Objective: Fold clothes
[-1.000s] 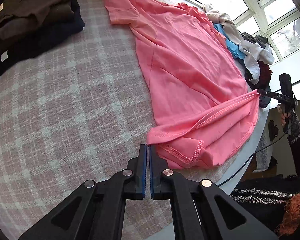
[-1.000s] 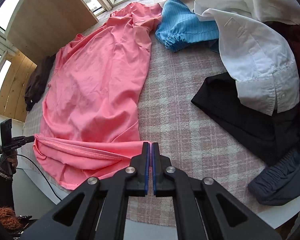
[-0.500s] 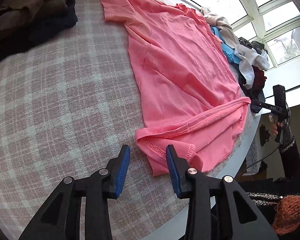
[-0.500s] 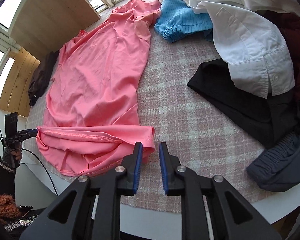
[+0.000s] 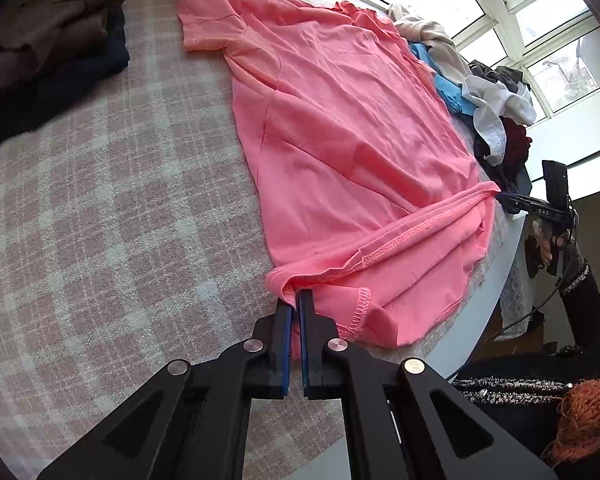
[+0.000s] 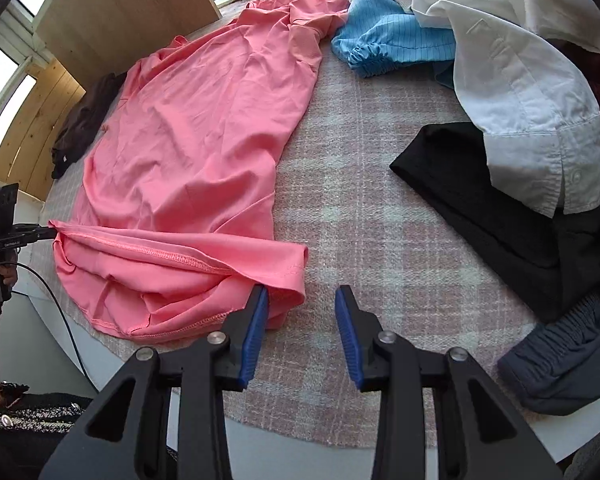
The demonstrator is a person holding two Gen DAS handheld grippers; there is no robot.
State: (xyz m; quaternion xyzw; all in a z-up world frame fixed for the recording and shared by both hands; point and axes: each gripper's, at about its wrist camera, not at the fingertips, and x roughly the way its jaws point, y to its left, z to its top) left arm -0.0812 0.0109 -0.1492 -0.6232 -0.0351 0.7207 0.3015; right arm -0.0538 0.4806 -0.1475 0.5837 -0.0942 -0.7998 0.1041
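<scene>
Pink T-shirt (image 5: 340, 152) lies spread on the plaid-covered desk (image 5: 100, 200), thin, limp and light, its hem doubled back. The left hand-held gripper (image 5: 295, 300) pinches one hem corner; the right hand-held gripper (image 6: 302, 300) gapes beside the other, the natural hold.

Left gripper (image 5: 295, 300) low over the table, its blue-padded jaws pressed together, pinching pink fabric. Right gripper (image 6: 301, 300) spread wide, holding nothing. A dark-sleeved hand (image 5: 546, 240) grips its handle.

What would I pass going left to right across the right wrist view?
Dark brown clothes → pink dress → blue garment → white shirt.
</scene>
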